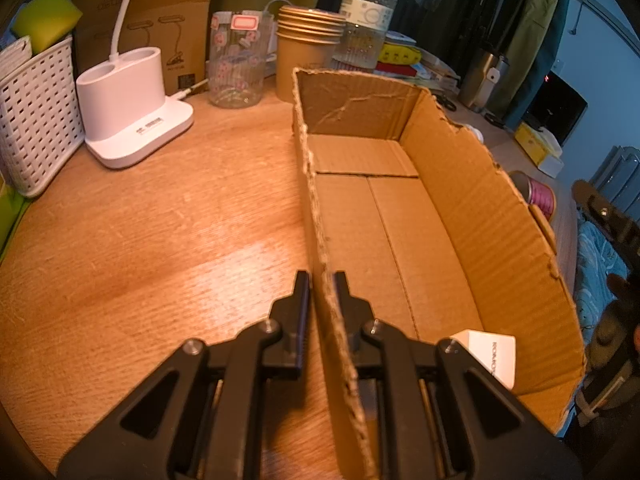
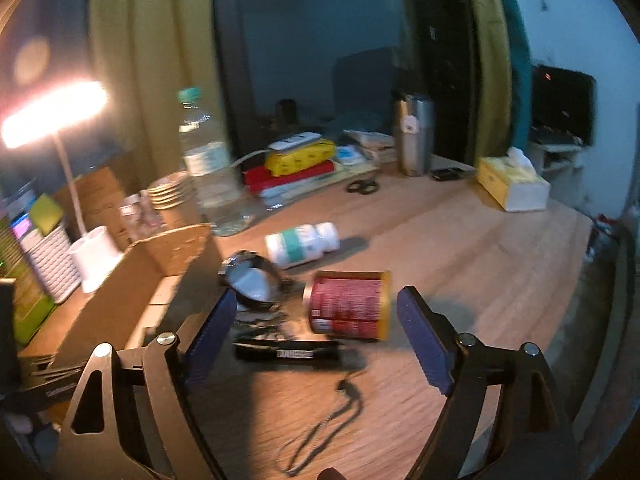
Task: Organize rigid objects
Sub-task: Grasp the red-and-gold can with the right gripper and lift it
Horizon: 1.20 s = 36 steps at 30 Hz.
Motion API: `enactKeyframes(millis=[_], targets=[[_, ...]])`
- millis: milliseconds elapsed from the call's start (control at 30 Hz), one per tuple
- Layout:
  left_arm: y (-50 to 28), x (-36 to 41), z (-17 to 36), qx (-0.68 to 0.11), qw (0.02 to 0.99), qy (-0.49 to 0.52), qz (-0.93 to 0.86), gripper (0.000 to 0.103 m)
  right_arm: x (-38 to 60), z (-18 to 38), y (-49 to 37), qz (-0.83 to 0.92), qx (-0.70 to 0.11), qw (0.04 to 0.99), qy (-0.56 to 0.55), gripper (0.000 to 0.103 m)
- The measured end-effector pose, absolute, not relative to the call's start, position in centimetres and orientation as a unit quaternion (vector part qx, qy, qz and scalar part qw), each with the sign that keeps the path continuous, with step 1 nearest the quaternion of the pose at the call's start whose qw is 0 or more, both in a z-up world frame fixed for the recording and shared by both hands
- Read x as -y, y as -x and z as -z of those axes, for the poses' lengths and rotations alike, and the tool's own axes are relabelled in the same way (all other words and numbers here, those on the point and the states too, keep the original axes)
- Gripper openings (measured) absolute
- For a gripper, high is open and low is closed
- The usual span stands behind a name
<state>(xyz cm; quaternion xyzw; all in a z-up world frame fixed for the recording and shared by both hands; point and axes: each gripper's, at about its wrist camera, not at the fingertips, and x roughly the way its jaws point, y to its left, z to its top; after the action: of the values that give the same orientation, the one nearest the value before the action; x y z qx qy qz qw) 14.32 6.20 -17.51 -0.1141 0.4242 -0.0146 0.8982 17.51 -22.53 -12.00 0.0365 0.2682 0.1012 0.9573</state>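
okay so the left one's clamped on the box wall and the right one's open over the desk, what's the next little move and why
Probably ease the right gripper forward and down so its open fingers straddle the black flashlight, then close. It lies nearest, crosswise between the fingers and still outside the cardboard box, which the left gripper holds by its wall. The red can and white pill bottle lie farther off.

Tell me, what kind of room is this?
Probably someone's bedroom or study desk at home: a wooden desk with a desk lamp, a tissue box, and clothes hanging behind it.
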Motion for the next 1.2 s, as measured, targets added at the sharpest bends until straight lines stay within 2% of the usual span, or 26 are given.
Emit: enactKeyframes(millis=[1000, 1067, 1133, 1200], targets=[[-14.4, -6.3, 17.5, -0.424, 0.898, 0.114, 0.015, 0.012, 21.6, 15.5, -23.3, -0.065, -0.337, 0.939, 0.0, 0.085], [-14.4, -6.3, 17.5, -0.424, 0.898, 0.114, 0.015, 0.012, 21.5, 15.6, -23.3, -0.064, -0.339, 0.939, 0.003, 0.083], [-14.4, -6.3, 17.5, -0.424, 0.898, 0.114, 0.015, 0.012, 21.4, 15.7, -23.3, -0.064, -0.34, 0.938, 0.007, 0.069], [-14.4, -6.3, 17.5, -0.425, 0.898, 0.114, 0.015, 0.012, 21.5, 15.7, -23.2, -0.06, -0.339, 0.939, 0.007, 0.069]])
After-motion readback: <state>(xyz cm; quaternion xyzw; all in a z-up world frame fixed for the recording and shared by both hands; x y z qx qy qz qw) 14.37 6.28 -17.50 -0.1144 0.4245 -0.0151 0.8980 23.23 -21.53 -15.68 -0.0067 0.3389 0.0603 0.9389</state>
